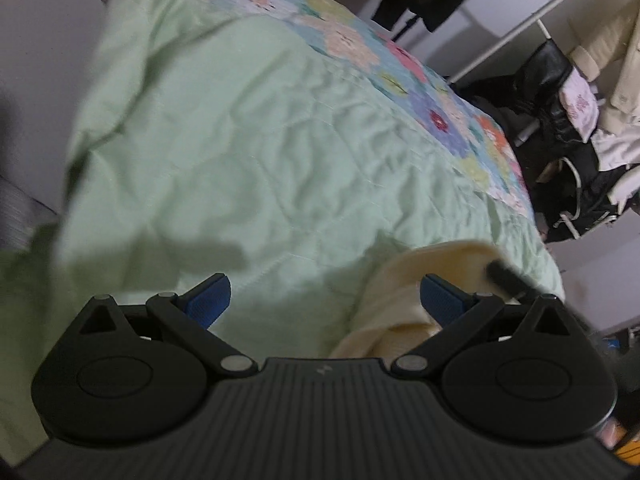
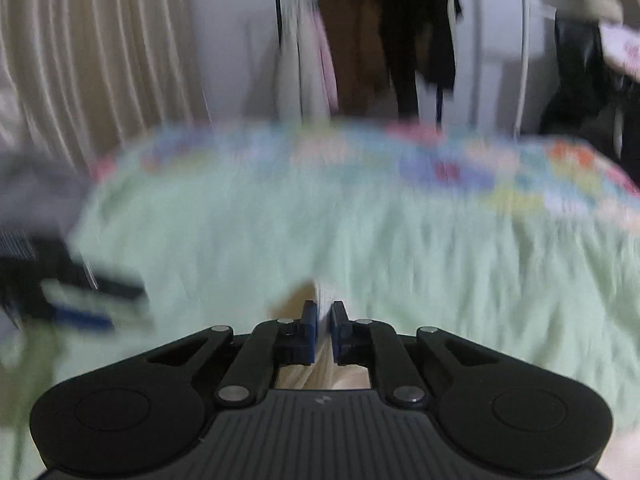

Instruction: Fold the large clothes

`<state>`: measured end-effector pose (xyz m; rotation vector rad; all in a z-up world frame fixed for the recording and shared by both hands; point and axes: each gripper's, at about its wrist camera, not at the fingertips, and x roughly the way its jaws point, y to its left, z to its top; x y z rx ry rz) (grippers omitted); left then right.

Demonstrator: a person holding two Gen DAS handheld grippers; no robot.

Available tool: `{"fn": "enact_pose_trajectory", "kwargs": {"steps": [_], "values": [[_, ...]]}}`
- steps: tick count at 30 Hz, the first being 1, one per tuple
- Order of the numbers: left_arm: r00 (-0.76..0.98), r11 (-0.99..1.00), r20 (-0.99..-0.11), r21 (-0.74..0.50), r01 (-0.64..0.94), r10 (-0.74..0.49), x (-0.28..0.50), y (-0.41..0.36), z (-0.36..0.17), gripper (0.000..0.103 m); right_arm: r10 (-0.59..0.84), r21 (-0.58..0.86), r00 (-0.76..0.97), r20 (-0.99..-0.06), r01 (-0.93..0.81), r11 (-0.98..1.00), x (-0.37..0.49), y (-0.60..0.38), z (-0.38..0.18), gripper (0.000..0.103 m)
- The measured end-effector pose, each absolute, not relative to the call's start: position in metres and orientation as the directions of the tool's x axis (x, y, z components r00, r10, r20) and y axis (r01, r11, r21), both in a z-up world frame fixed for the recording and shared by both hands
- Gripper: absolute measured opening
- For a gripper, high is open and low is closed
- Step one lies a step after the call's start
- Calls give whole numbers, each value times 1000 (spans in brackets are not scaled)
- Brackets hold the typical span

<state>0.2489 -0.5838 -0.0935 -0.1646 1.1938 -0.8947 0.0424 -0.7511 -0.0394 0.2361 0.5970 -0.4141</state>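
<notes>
Bedding in pale green (image 1: 248,152) covers a bed whose floral quilt (image 1: 360,44) runs along the far edge, from 12 o'clock round to 3 o'clock in the left wrist view. The left gripper (image 1: 325,300) hangs over the green cover with its jaws spread wide and nothing between them. A cream garment (image 1: 400,300) lies bunched at about 5 o'clock, just beside the right blue pad (image 1: 442,298). The right gripper (image 2: 321,330), in its own blurred view, has its jaws drawn nearly together on a thin fold of pale cloth (image 2: 325,296) that rises between the pads. Dark clothes (image 2: 416,32) hang at 12 o'clock behind the bed, beside a ribbed curtain (image 2: 92,60) at 10 o'clock.
</notes>
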Motion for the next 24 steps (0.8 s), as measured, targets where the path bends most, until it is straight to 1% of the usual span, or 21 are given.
{"fn": "enact_pose_trajectory", "kwargs": {"steps": [1, 2, 3, 4, 5, 6, 7, 8, 9, 11, 14, 17, 18, 20, 22, 24], "values": [[59, 658, -746, -544, 521, -663, 249, -586, -96, 103, -261, 131, 744, -615, 423, 896, 48, -755, -41, 16], [37, 657, -759, -537, 529, -650, 248, -588, -99, 103, -195, 171, 712, -675, 408, 897, 55, -760, -47, 31], [9, 653, -770, -534, 537, -638, 248, -591, -103, 103, -133, 216, 673, -727, 408, 887, 59, -764, -54, 37], [-26, 646, -779, -537, 543, -627, 246, -595, -107, 103, -88, 263, 651, -754, 422, 868, 54, -763, -59, 37], [-61, 638, -787, -541, 548, -615, 245, -600, -111, 103, -68, 290, 660, -749, 418, 861, 42, -757, -60, 45], [-99, 630, -794, -544, 554, -599, 243, -605, -116, 103, -60, 294, 666, -743, 406, 865, 33, -752, -58, 61], [-128, 624, -800, -547, 558, -586, 240, -608, -119, 103, -50, 297, 674, -737, 391, 871, 12, -740, -56, 68], [-142, 620, -802, -549, 561, -581, 237, -609, -121, 103, -48, 293, 673, -738, 384, 875, -8, -730, -54, 71], [-160, 613, -803, -551, 566, -574, 233, -612, -124, 103, -48, 284, 667, -743, 380, 880, -23, -723, -54, 71], [-159, 621, -815, -536, 572, -558, 226, -615, -123, 103, -52, 259, 624, -780, 397, 880, -82, -700, -53, 71], [-124, 617, -820, -512, 598, -559, 213, -617, -107, 103, -107, 253, 542, -834, 547, 798, -162, -699, -51, 72], [-106, 543, -809, -478, 690, -578, 185, -623, -75, 103, -172, 261, 476, -862, 709, 656, -244, -720, -53, 72], [-96, 483, -810, -435, 760, -579, 162, -630, -57, 103, -186, 277, 475, -860, 742, 611, -267, -727, -53, 72], [-80, 358, -813, -339, 870, -576, 114, -646, -30, 103, -221, 359, 497, -839, 811, 462, -327, -749, -50, 72], [-99, 256, -814, -292, 922, -572, 75, -658, -19, 103, -249, 444, 539, -805, 825, 350, -367, -765, -48, 72], [-140, 100, -822, -232, 968, -551, 13, -674, -13, 103, -285, 513, 576, -766, 815, 269, -401, -778, -48, 72]]}}
